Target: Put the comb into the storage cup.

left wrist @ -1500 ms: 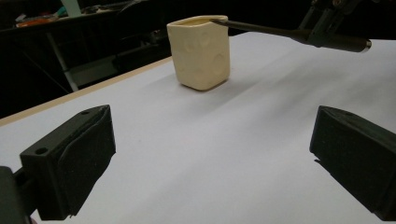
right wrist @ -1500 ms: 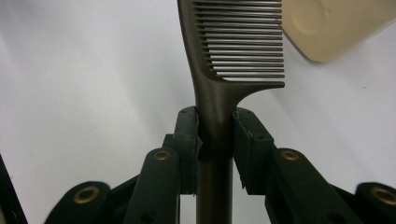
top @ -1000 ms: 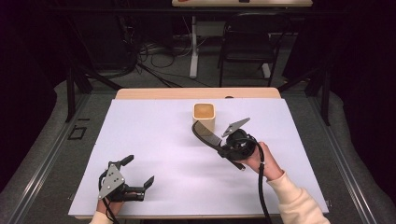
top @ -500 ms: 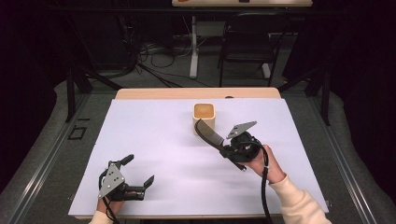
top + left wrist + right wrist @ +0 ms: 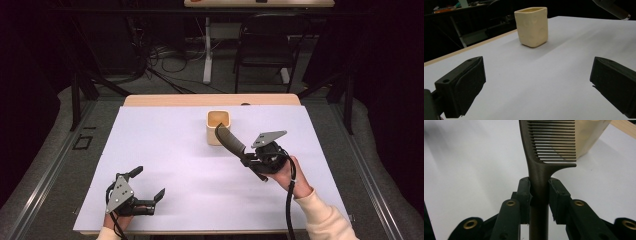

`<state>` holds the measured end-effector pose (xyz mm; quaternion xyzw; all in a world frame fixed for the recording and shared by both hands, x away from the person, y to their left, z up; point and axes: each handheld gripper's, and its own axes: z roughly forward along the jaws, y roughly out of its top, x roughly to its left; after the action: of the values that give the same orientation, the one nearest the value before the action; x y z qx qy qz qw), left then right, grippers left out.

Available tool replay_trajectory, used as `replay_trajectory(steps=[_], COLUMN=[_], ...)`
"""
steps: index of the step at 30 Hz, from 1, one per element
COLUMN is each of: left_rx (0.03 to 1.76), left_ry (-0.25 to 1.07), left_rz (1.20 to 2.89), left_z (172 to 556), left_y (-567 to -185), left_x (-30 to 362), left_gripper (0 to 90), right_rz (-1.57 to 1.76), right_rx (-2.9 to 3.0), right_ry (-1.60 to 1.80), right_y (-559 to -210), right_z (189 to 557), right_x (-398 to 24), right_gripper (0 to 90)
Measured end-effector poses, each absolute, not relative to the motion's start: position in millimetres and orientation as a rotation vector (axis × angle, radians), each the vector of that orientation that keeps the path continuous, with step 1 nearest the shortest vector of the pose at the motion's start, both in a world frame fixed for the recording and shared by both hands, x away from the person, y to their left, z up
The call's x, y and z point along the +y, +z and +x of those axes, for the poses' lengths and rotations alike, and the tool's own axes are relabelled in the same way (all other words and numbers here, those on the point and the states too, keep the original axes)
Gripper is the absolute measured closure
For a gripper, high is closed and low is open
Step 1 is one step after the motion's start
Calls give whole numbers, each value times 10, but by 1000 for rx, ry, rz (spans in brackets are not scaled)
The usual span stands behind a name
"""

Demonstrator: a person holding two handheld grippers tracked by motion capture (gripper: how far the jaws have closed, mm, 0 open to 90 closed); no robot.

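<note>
Table [image 5: 165, 150]: white top, dark room behind
Right gripper [image 5: 539, 192]: squeezes comb [image 5: 549, 142], tip maybe over cup [image 5: 218, 127]
Left gripper [image 5: 536, 85]: wide, empty

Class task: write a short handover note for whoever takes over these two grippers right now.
Right gripper: shut on the comb handle, held above the table, tip near the cup rim.
Left gripper: open, holding nothing, resting at the near left of the white table.
Done: comb picked up and brought to the cup.
Left: probably lower the comb into the cup, then let go.
</note>
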<state>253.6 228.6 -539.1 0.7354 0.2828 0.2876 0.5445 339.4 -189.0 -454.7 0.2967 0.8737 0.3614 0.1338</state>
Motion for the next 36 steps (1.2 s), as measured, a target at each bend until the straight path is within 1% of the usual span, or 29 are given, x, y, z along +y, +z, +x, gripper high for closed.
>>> replay_trajectory(steps=[36], left_rx=[669], left_ry=[679], left_rz=[1745], left_z=[2538], left_y=[-5393], left_x=[2289], left_gripper=[3], right_rz=[879], right_rx=[2415], right_ry=[1096], right_y=[-4474], right_z=[3418], right_x=[-2081], right_gripper=[723])
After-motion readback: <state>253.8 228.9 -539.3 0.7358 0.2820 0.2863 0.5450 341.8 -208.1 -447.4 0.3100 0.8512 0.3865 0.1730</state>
